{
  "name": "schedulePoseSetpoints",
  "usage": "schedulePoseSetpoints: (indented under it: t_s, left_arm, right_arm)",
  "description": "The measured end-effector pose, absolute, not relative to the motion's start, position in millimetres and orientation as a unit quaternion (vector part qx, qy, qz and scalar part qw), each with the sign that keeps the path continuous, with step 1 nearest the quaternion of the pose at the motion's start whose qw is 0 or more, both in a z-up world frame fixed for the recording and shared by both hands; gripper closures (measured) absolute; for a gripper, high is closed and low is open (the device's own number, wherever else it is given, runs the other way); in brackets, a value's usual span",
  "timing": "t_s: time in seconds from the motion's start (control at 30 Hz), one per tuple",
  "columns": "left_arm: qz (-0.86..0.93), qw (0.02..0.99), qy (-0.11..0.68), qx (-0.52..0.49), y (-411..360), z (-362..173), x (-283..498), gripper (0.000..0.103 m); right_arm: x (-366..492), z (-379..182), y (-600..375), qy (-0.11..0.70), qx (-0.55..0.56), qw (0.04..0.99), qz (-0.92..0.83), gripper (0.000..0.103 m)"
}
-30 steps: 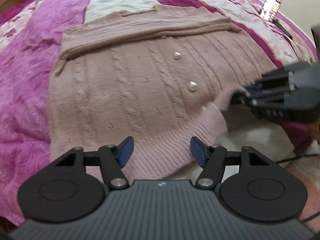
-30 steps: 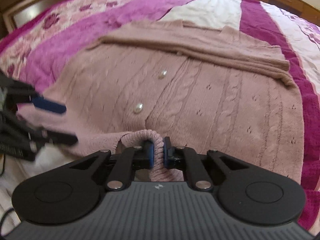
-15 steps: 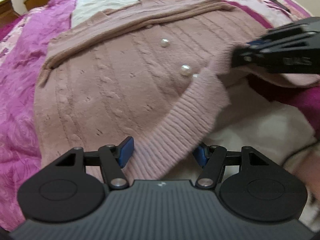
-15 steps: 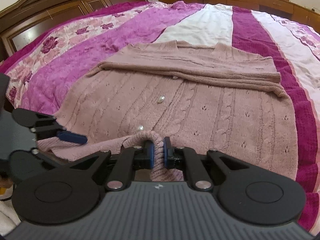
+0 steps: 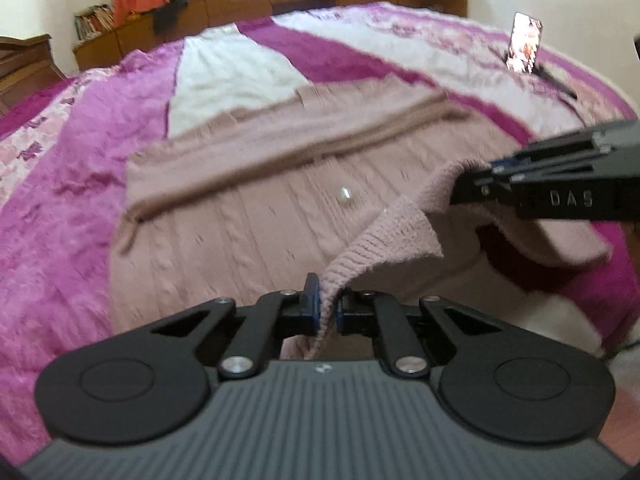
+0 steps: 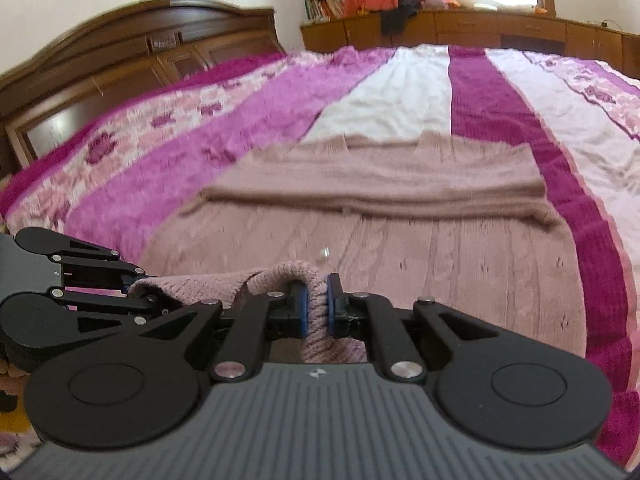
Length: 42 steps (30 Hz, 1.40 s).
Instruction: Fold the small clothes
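Observation:
A dusty-pink cable-knit cardigan point(image 5: 248, 216) point(image 6: 460, 248) with pearl buttons lies spread on the bed, its sleeves folded across the chest. My left gripper point(image 5: 329, 306) is shut on the ribbed bottom hem, which rises out of its jaws in a ridge. My right gripper point(image 6: 317, 307) is shut on another bunch of the same hem. In the left wrist view the right gripper point(image 5: 496, 168) shows at the right, holding the lifted hem. In the right wrist view the left gripper point(image 6: 136, 280) appears at the left, level with the hem. The hem hangs raised between the two.
The bed carries a quilt point(image 5: 80, 168) point(image 6: 192, 148) striped magenta, pink and white. A phone point(image 5: 524, 42) stands propped at the far right of the bed. A wooden headboard point(image 6: 120, 64) and low cabinets point(image 6: 500, 32) ring the bed.
My left gripper went from open around the hem to shut on it. Both grippers have lifted the hem and tilted up, so the room now shows behind the bed.

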<state>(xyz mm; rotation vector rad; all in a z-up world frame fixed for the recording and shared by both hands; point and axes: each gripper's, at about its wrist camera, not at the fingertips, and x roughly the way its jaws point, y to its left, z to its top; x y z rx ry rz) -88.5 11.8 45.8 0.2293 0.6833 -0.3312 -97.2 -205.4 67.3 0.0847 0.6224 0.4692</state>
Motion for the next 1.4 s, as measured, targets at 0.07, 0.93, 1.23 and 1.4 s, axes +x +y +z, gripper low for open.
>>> schedulePoseSetpoints:
  t_s: [0.07,0.93,1.23,1.4]
  left_arm:
    - [-0.155,0.929,0.321,0.100,14,56,-86,0.094]
    - [-0.125,0.971,0.181,0.091,8,163,35,0.095]
    - [-0.102,0.969,0.211,0.081,7,129,120,0.095]
    - [-0.089,0.962,0.254,0.054,14,95,159,0.095]
  right_arm:
    - [-96,76,-206,0.290,0.048,0.928,0.230,0.094]
    - [51,163,-198,0.182,0.091,0.960,0.193,0.094]
    - [136,116,-176,0.218,0.063,0.964,0.140,0.094]
    - [174,72,-168,0.255,0.060,0.958,0.117,0.094]
